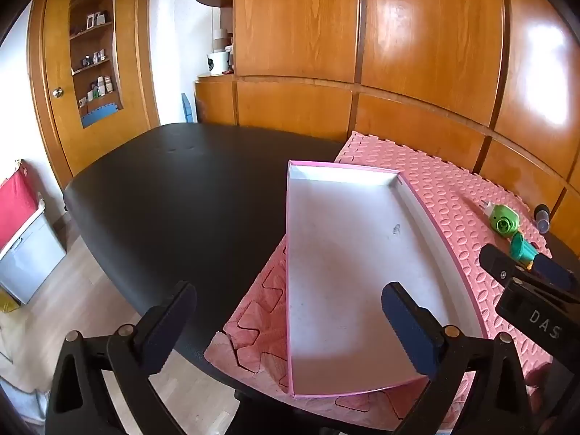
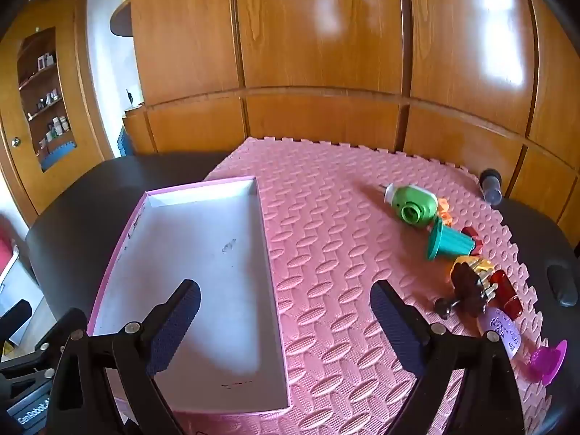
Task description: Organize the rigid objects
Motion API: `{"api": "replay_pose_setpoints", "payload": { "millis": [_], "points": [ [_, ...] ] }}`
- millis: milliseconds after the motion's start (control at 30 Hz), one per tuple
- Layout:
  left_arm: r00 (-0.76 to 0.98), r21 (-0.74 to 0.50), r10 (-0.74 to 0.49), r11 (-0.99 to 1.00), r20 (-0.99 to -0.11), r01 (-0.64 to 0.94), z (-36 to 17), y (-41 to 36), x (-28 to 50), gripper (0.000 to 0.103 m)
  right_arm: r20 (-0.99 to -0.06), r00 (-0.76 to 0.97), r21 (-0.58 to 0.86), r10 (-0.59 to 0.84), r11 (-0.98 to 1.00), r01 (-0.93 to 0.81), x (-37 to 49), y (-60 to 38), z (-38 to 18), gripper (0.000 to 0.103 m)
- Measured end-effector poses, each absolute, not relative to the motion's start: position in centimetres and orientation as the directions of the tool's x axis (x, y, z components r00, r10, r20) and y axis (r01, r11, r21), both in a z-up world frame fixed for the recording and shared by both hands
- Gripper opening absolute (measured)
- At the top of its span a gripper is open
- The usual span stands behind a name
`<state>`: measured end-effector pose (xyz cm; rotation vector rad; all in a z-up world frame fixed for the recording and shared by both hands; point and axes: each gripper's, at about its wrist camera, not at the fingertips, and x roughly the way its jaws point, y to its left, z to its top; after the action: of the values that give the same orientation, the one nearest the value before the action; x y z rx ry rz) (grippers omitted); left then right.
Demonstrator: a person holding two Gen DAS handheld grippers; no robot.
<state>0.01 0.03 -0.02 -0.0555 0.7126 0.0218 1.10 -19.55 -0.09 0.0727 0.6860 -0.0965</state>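
- Lettering: the right gripper's black body, seen at the right edge of the left wrist view, bears white capitals "DAS", cut off by the frame; the left gripper's body, at the lower left corner of the right wrist view, carries "GenRobot", partly cropped.
- Left gripper (image 1: pixel 288 320): its jaws are spread wide with nothing between them, the dark blue ribbed pads (image 1: pixel 409 330) set on black plastic arms with metal rivets, hanging above the near end of the box (image 1: pixel 348 253).
- Right gripper (image 2: pixel 284 320): likewise released and empty, one finger over the box (image 2: pixel 203 253), the other over the mat (image 2: pixel 326 224).
- The box is a shallow cardboard rectangle, white inside with pink outer walls and a few dark smudges on its floor; it lies partly on the pink mat (image 1: pixel 446 188), partly on the black table (image 1: pixel 174 195).
- The mat is pink foam with an embossed oval weave and jigsaw edges.
- The toys lie in a loose line on the mat's right side, well apart from the box: a rounded green plastic toy (image 2: pixel 411 204) with a white tip, a teal ribbed cone (image 2: pixel 447 243), small orange and red pieces, a brown-and-yellow toy (image 2: pixel 471 282), a translucent red piece (image 2: pixel 507 295), a lilac embossed oval (image 2: pixel 502 330) and a magenta dish-shaped piece (image 2: pixel 549 360).
- A clear tube with a black cap (image 2: pixel 490 185) lies at the mat's far right corner.
- Glossy wood-panelled cabinets (image 2: pixel 319 36) fill the background.
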Motion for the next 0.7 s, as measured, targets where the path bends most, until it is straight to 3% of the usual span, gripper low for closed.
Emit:
{"api": "replay_pose_setpoints", "payload": {
  "millis": [700],
  "points": [
    [0.729,-0.02,0.011,0.999,-0.685,-0.034,-1.5,-0.4,1.2,0.103,-0.628,0.775,-0.008,-0.066,0.997,0.078,1.0,-19.2,-0.3,0.096]
  ]
}}
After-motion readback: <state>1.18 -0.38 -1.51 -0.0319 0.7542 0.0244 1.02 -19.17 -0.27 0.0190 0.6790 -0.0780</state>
